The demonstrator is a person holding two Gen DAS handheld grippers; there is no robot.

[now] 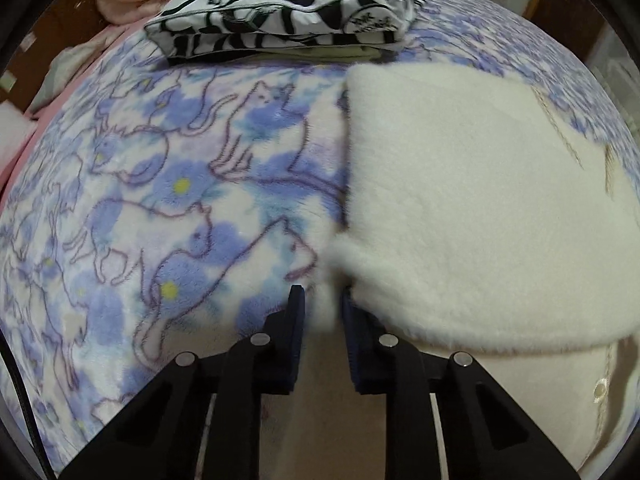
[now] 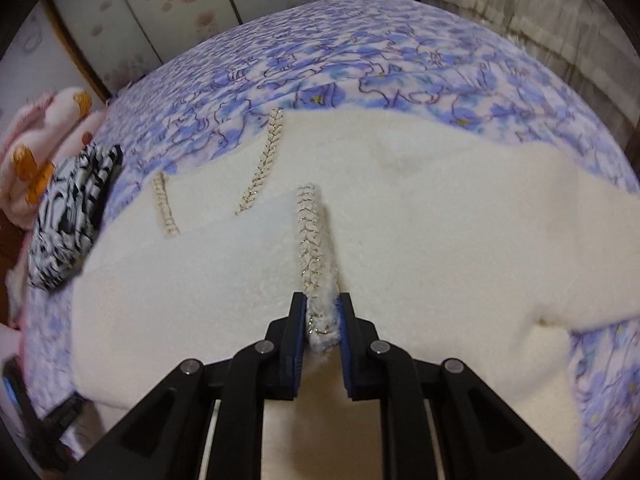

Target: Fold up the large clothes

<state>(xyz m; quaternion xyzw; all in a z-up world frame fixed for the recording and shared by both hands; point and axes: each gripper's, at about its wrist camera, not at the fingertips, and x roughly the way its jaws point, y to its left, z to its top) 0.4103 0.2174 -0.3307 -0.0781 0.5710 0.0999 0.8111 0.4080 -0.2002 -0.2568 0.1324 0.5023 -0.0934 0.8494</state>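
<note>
**A:** Where is the garment, going by the zebra-print bundle point(image 1: 280, 8)?

**B:** The fluffy cream garment point(image 2: 400, 216) lies spread on the blue cat-print blanket point(image 1: 160, 184), on the near side of that bundle and just beside it. The bundle sits at the blanket's far end, seen from the left wrist.

**A:** And the grips?

**B:** The left gripper point(image 1: 323, 312) has its fingers closed on a fuzzy corner of the garment; cream pile fills the narrow gap between the pads. The right gripper point(image 2: 322, 316) is clamped on the braided trim edge point(image 2: 310, 236), the strip with gold thread, which rises into the jaws away from the bundle.

**A:** So which step is this?

**B:** I judge it a fold in progress. In the left view a cream panel already lies doubled over a lower layer where a snap button point(image 1: 600, 390) shows. Both held edges look lifted off the blanket.

**A:** What does the next move need?

**B:** Probably both hands travelling together, keeping the held edge taut and level, and laying it square over the layer beneath before letting go. The pile is thick and slippery, so an uneven carry could skew the fold.
</note>
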